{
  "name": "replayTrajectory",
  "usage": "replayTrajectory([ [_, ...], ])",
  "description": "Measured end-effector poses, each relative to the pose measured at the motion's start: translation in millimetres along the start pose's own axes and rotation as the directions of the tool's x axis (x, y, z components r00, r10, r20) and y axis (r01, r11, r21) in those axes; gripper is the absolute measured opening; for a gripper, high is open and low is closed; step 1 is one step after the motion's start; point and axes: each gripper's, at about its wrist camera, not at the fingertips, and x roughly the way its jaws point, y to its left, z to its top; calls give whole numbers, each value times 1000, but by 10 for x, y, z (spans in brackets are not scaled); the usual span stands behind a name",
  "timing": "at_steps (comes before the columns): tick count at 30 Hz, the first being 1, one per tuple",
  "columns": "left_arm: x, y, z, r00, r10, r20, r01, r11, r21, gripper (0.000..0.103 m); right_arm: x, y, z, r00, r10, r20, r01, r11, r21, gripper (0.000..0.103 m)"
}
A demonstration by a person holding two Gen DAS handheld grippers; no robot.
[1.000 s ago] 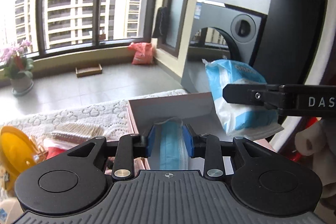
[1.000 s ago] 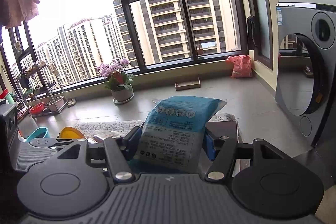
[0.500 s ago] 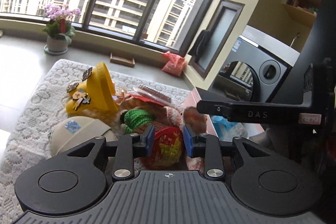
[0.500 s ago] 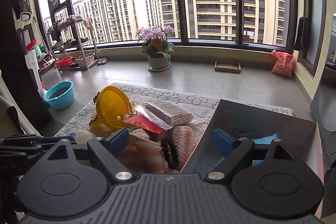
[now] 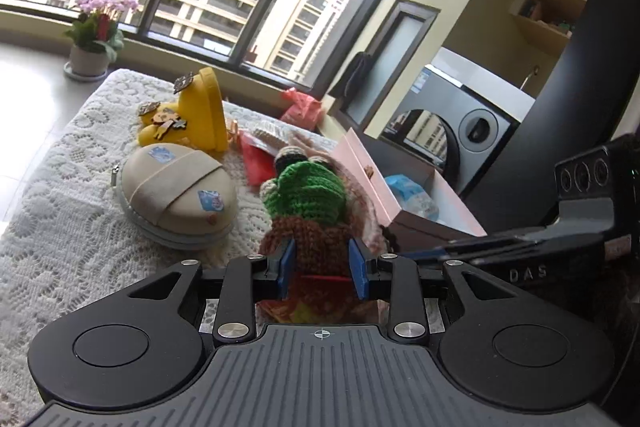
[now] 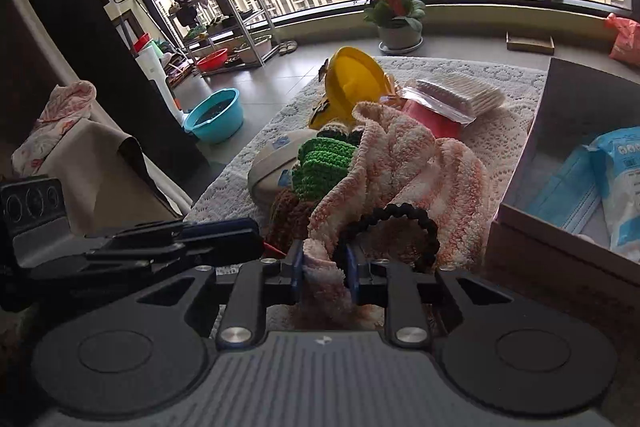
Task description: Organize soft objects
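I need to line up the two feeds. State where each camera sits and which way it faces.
Left wrist: behind the left gripper, facing the crocheted doll between its jaws; the right gripper intrudes at right.
Right wrist: behind the right gripper, shut on the pink towel, facing the window.
Shared: doll, yellow hat, box.

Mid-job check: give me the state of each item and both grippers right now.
Left gripper: around the crochet toy, grip unclear.
Right gripper: just closed, pinching the pink towel.
Box: open, holding a face mask and blue packet.
Beige case: shut, on the lace mat.
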Motion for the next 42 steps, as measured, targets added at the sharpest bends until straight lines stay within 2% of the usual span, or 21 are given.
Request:
replayTrajectory([
  [5,-69,-84,30,1000,11,23,-11,1000,2,33,-210,139,-488,999,-13,-41,10,998,-68,21],
  [7,-88,-186,34,1000,-7,18,6,1000,27,33,-309,172,-612,998,-49,-24,46,994,-102,26],
  [12,-119,-448,22,1000,-16,22,13,992,123,33,-737,250,-758,988,-102,120,124,974,-191,59],
  [13,-119,-487,19,1000,-6,25,3,989,145,33,-828,257,-779,982,-109,155,139,970,-198,61],
  [15,-103,-557,7,1000,8,21,-11,982,187,33,-913,225,-779,969,-140,204,181,963,-199,76],
  [17,-84,-600,-5,1000,4,3,-5,979,205,33,-909,171,-789,952,-192,238,236,956,-171,85],
  [19,-53,-644,-36,1000,-4,-23,9,974,226,33,-835,78,-788,945,-223,238,258,958,-126,86],
  [23,14,-714,-136,998,15,-67,4,961,278,33,-640,-165,-751,952,-237,195,243,970,-8,86],
  [26,48,-685,-186,996,47,-77,-27,969,247,33,-642,-262,-728,946,-241,215,239,970,36,86],
  [30,8,-556,-215,994,86,-63,-72,978,198,33,-678,-262,-774,918,-302,257,307,951,19,86],
  [33,-190,-435,-106,991,131,-14,-126,974,186,33,-715,-257,-839,922,-293,254,305,952,-7,86],
  [36,-492,-218,69,975,215,50,-220,961,167,33,-701,-254,-896,921,-305,244,318,948,-16,86],
  [40,-779,137,176,951,308,34,-310,944,117,33,-642,-341,-974,920,-321,223,320,946,40,86],
  [42,-938,330,154,936,352,18,-353,935,30,33,-631,-386,-1018,920,-329,214,320,944,75,86],
])
